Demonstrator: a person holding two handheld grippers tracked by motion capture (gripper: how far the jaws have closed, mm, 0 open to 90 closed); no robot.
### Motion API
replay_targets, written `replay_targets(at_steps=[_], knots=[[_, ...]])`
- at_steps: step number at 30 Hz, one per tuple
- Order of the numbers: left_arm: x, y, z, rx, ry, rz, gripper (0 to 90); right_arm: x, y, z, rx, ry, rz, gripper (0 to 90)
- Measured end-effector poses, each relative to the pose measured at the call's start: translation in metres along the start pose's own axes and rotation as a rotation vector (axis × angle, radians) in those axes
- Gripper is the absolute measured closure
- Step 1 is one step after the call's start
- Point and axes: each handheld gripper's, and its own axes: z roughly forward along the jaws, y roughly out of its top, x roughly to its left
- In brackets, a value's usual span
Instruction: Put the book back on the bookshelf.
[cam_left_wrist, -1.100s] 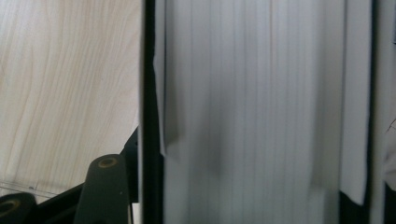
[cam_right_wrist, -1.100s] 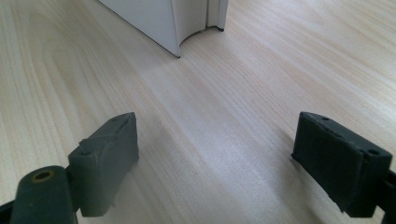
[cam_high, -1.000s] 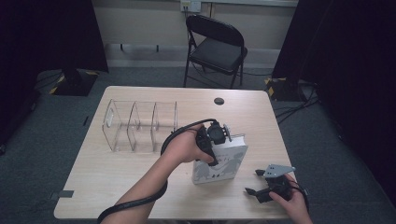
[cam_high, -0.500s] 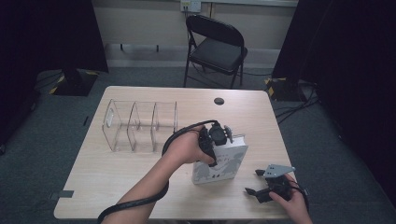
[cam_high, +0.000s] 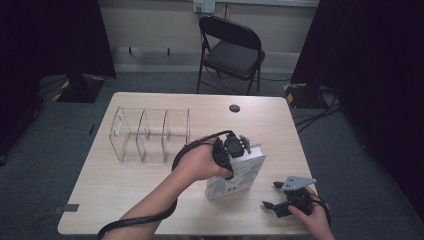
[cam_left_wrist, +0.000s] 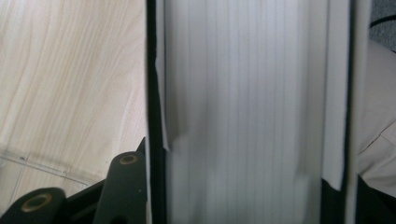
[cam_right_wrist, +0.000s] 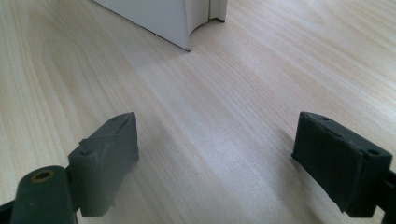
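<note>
A white book (cam_high: 235, 177) stands upright on the table (cam_high: 125, 200), right of the middle. My left gripper (cam_high: 239, 146) comes down on its top edge and is shut on it; the jaws have just been closing with the book between them. In the left gripper view the book's page edges (cam_left_wrist: 243, 112) run between the black fingers (cam_left_wrist: 127, 179). My right gripper (cam_high: 270, 195) rests low near the table's front right edge, open. In the right gripper view, bare wood lies between its jaws (cam_right_wrist: 215, 149), and the book's lower corner (cam_right_wrist: 163, 16) sits ahead of them.
A clear plastic organizer (cam_high: 150, 135) with several upright dividers stands on the table's left half, just left of the book. A small black round cap (cam_high: 234, 108) lies near the far edge. A black folding chair (cam_high: 232, 52) stands beyond the table.
</note>
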Motion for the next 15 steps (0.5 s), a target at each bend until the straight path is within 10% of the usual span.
replay_targets(at_steps=[8, 15], knots=[[0.0034, -0.0022, -0.0036, 0.017, -0.026, -0.085, 52.3, -0.0001, -0.0004, -0.0003, -0.001, 0.001, -0.003, 13.3], [0.0032, -0.0065, -0.0040, 0.042, -0.028, -0.063, 52.5, 0.0001, -0.0004, -0.0004, -0.001, 0.000, -0.002, 13.3]])
